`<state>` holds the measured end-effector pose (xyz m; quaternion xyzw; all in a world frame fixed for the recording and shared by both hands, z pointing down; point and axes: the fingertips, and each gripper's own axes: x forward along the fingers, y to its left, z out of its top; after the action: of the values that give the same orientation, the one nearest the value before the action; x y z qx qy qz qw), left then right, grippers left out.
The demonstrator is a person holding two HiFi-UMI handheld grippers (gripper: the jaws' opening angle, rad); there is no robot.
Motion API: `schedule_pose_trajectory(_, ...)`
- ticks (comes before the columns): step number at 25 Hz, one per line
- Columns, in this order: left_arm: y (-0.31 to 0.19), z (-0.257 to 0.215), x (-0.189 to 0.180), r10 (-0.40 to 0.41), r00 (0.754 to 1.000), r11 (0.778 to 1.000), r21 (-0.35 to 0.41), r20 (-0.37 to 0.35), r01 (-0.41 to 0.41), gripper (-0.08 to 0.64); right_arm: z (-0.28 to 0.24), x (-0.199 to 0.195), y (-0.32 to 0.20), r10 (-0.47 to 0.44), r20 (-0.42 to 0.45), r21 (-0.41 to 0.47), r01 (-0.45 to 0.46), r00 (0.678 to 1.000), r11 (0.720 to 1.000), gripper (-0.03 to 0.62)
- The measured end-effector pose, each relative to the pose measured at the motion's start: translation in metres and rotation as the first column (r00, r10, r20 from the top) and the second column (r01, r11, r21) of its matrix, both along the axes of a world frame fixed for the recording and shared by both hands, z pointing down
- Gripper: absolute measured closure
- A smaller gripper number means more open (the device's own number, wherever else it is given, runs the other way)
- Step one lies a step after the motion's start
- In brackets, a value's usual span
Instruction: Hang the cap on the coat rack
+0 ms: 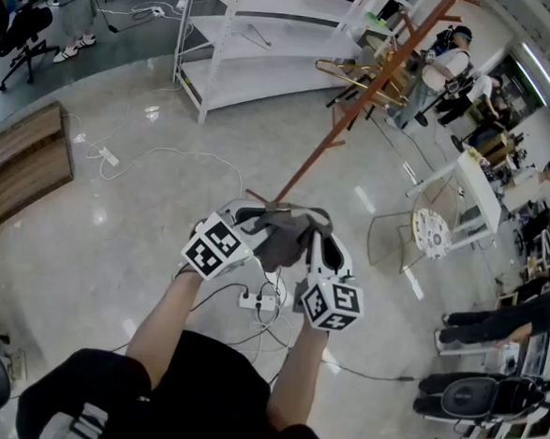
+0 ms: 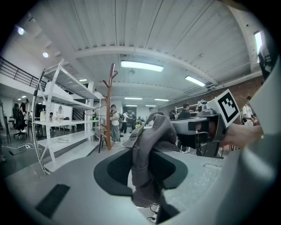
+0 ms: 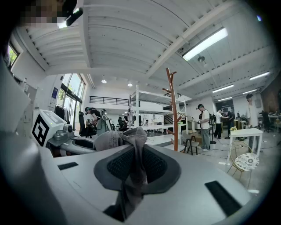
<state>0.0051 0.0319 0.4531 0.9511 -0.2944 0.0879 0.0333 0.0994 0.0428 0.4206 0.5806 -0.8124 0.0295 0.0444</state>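
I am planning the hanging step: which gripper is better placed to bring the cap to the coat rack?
Probably the right gripper, narrowly: both it and the left gripper grip the cap, and the coat rack rises toward its side.

White shelving [image 1: 257, 77], wooden bench [image 1: 20, 173], power strip [image 1: 258, 302].

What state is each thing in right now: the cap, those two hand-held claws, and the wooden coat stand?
Cap: crumpled, pinched between both grippers, not hung.
Left gripper: shut on the cap.
Right gripper: shut on the cap.
Coat rack: standing upright, no cap on it.
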Motion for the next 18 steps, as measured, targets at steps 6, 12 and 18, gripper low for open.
schedule_pose_trajectory(6,-0.005,0.006,-0.013,-0.005,1.0,1.0,-0.014,-0.011,0.004,0.457,0.005,-0.013,-0.006,0.004,0.013,0.003,-0.004,1.0,1.0,0.554)
schedule_pose_trajectory(12,-0.003,0.012,-0.014,0.0,1.0,1.0,-0.025,-0.01,0.0,0.457,0.014,-0.011,-0.003,0.031,0.025,-0.012,-0.031,0.999,0.999,0.549)
schedule_pose_trajectory(18,0.0,0.017,-0.012,0.014,1.0,0.999,-0.036,-0.02,-0.015,0.457,0.018,-0.008,0.002,0.041,0.01,-0.019,-0.041,0.999,0.999,0.548)
